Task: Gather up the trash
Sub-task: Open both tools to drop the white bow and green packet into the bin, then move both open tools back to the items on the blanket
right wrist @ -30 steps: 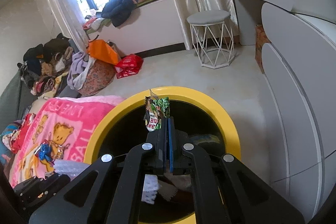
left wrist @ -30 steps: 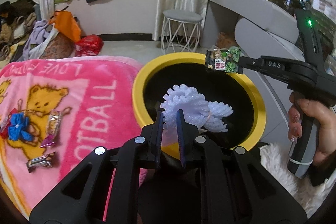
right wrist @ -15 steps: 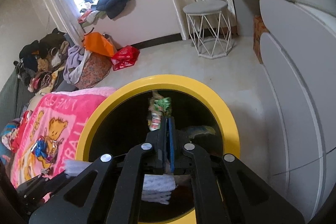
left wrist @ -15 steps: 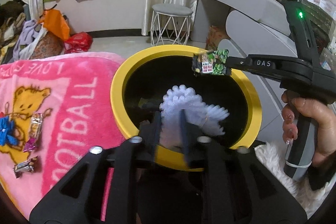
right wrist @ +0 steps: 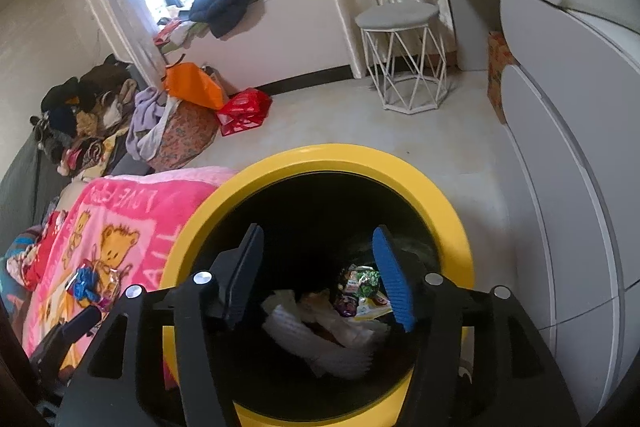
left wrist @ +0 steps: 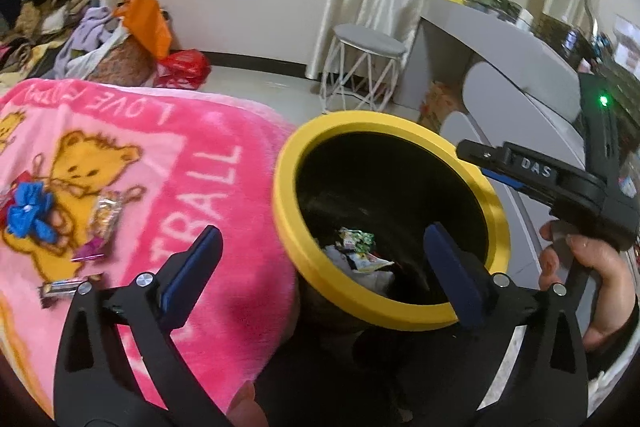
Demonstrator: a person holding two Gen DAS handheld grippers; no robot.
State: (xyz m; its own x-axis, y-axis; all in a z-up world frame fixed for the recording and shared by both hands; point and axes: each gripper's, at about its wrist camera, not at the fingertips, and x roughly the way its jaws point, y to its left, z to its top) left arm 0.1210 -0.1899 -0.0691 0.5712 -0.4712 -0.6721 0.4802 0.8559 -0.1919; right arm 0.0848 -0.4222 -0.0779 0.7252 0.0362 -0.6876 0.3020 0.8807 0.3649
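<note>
The pink blanket (left wrist: 168, 163) is the biggest thing here, spread across the left of the view with its bear print and white lettering, and just beside its right edge stands the yellow-rimmed bin (left wrist: 390, 315), black inside. At the bin's bottom lie a white ruffled piece (right wrist: 316, 331) and a green printed wrapper (right wrist: 362, 281), both already dropped in. The left gripper (left wrist: 320, 263) hangs over the near rim where blanket and bin meet, its jaws opening wide with nothing between them; the right gripper (right wrist: 318, 275) points down into the bin's mouth, its jaws also opening and empty, held by a hand (left wrist: 576, 267) at the right. The trash not yet collected sits near the blanket's left edge: a crumpled blue wrapper (left wrist: 30, 213), a clear candy wrapper (left wrist: 103, 219) touching it on the right, a small magenta scrap (left wrist: 88, 253) below that, and a dark foil bar wrapper (left wrist: 66, 289) closest to the near edge, though blur makes its print unreadable. All of these look feather-light, thin and crinkly, likely slippery foil or film that flattens into the soft pile, so a pinch on a raised twist or a bunched fold should hold better than a flat face.
</note>
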